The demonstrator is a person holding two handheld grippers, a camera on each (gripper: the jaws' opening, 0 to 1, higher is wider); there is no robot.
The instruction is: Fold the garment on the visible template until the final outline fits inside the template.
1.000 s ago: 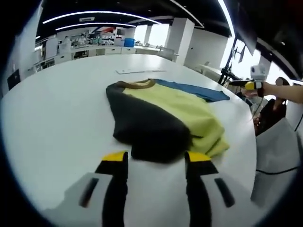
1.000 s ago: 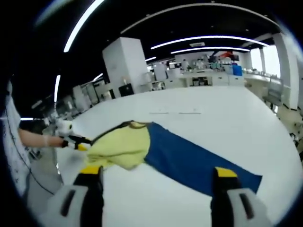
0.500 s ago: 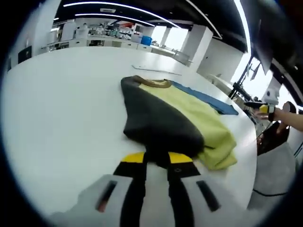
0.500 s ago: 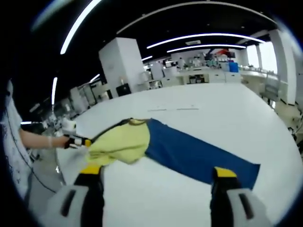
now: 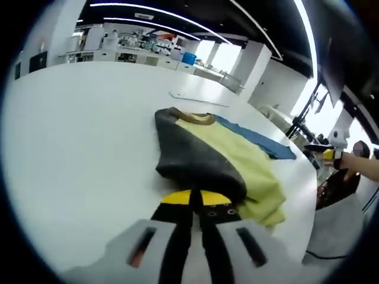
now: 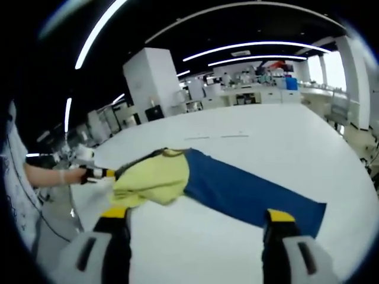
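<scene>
Nearest in the left gripper view, left gripper [image 5: 196, 200] with yellow-tipped jaws drawn together, pinching the near edge of the dark sleeve [image 5: 192, 158] of the garment [image 5: 231, 155]; just beyond, yellow body of the garment lying folded on the white table [image 5: 77, 130], with a brown collar [image 5: 195, 118] at its far end and a blue sleeve [image 5: 257, 136] stretched out flat to the right; farther on the table, a thin pale outline [image 5: 198, 99], maybe the template, cannot tell for sure; at the right edge, a hand [image 5: 353, 161] holding the other gripper, well apart from the cloth; in the background, benches and shelves under long ceiling lights. Nearest in the right gripper view, right gripper [image 6: 193, 213] with jaws spread wide, nothing between them, hovering above the bare table [image 6: 284, 142] just before the garment [image 6: 195, 183]; beyond, blue sleeve [image 6: 249, 192] flat and reaching to the right, yellow part [image 6: 151, 180] bunched to the left; at the left edge, a hand [image 6: 59, 176] with the left gripper [image 6: 109, 174] touching the garment's far corner; behind, faint marks [image 6: 216, 136] on the table, then white cabinets and a pillar.
</scene>
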